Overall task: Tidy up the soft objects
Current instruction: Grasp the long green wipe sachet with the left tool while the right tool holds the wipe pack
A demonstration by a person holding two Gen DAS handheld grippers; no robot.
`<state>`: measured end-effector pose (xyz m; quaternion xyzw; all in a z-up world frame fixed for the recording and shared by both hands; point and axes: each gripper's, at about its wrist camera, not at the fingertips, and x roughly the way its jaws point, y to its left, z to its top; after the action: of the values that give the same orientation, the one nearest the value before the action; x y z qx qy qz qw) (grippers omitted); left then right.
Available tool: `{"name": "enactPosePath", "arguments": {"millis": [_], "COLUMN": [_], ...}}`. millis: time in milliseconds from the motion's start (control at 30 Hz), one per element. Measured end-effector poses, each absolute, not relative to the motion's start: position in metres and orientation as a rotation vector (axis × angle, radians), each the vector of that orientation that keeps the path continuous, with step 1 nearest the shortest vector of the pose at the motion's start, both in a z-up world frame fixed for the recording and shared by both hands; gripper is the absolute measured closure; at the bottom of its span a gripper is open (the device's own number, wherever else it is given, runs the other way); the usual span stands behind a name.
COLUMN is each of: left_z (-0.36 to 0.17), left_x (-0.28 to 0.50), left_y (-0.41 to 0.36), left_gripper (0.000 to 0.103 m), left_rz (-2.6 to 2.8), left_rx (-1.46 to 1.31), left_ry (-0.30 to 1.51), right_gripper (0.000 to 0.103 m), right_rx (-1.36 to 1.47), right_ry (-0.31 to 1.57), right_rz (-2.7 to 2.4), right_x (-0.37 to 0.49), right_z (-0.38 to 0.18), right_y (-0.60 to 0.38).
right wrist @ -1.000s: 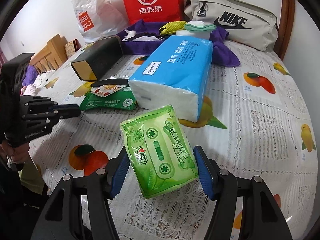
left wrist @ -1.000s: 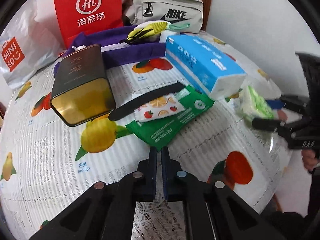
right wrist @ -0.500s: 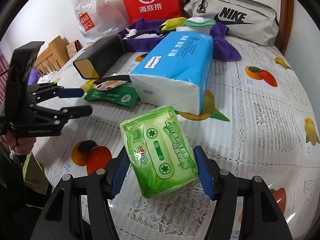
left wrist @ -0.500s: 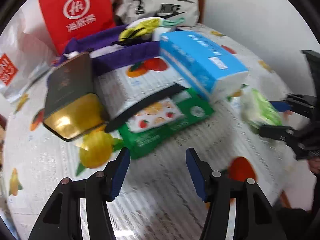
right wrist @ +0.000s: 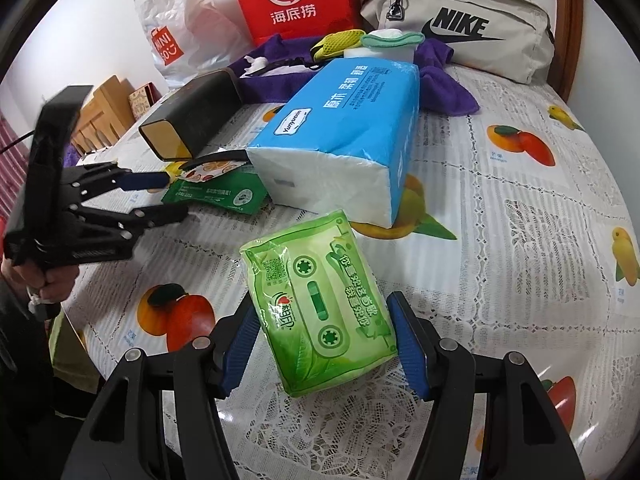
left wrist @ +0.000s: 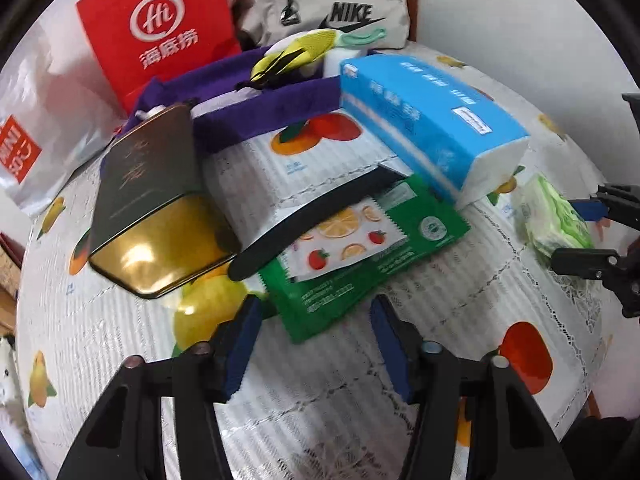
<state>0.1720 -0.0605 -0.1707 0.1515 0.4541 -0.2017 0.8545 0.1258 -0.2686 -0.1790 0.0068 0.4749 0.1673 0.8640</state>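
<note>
A red paper bag (left wrist: 156,32) with a white "Hi" logo stood at the back against the wall, with a translucent plastic shopping bag (left wrist: 36,136) printed in red beside it. A dark tin (left wrist: 148,200) with a gold end lay on its side on the fruit-print tablecloth (right wrist: 520,216), and a flat black strip (left wrist: 316,216) rested near that gold end. In the right wrist view, wooden furniture (right wrist: 104,108) showed beyond the table's edge.
</note>
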Motion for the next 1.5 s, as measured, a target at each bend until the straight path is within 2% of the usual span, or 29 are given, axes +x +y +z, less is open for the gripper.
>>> {"name": "enactPosePath", "arguments": {"millis": [67,100,333,600,667,733,767,800,867,1133,1433,1467,1500], "left_z": [-0.171,-0.171,-0.170,-0.169,-0.167,-0.165,-0.162,-0.160,-0.154,-0.158,-0.169,-0.170,-0.170], "left_x": [0.170,0.170,0.163,0.122,0.111,0.108,0.107,0.107,0.108,0.114,0.130,0.136,0.141], "left_y": [-0.064,-0.065,-0.060,-0.046,-0.044,-0.044,-0.046,-0.047,-0.052,-0.084,-0.105,-0.106,-0.105], "left_gripper": [0.073,0.083,0.085,0.086,0.083,0.075,0.066,0.052,0.034,0.034,0.029,0.031,0.042], "left_rz": [-0.450,-0.473,-0.479,-0.470,-0.470,-0.475,-0.467,-0.467,-0.497,-0.613,-0.782,-0.789,-0.800], "left_rx": [0.320,0.312,0.235,0.158,0.168,0.201,0.225,0.244,0.286,0.559,0.617,0.585,0.550], "left_ry": [0.957,0.962,0.995,1.064,1.053,1.040,1.029,1.016,0.969,0.906,0.908,0.932,0.949], "right_gripper": [0.040,0.040,0.040,0.040,0.040,0.040,0.040,0.040,0.040,0.040,0.040,0.040,0.040], "right_rx": [0.019,0.020,0.022,0.033,0.039,0.043,0.044,0.044,0.043,0.045,0.071,0.074,0.074], "right_ry": [0.998,1.000,0.998,0.980,0.982,0.987,0.989,0.990,0.985,0.966,0.992,0.994,0.994], "right_rz": [0.345,0.344,0.345,0.373,0.376,0.375,0.374,0.372,0.373,0.330,0.277,0.273,0.270], "right_x": [0.127,0.127,0.128,0.117,0.117,0.116,0.115,0.114,0.110,0.093,0.091,0.093,0.094], "right_z": [-0.180,-0.181,-0.180,-0.177,-0.178,-0.180,-0.180,-0.180,-0.177,-0.170,-0.178,-0.177,-0.177], "right_y": [-0.270,-0.270,-0.271,-0.267,-0.267,-0.267,-0.267,-0.268,-0.269,-0.282,-0.295,-0.296,-0.295]}}
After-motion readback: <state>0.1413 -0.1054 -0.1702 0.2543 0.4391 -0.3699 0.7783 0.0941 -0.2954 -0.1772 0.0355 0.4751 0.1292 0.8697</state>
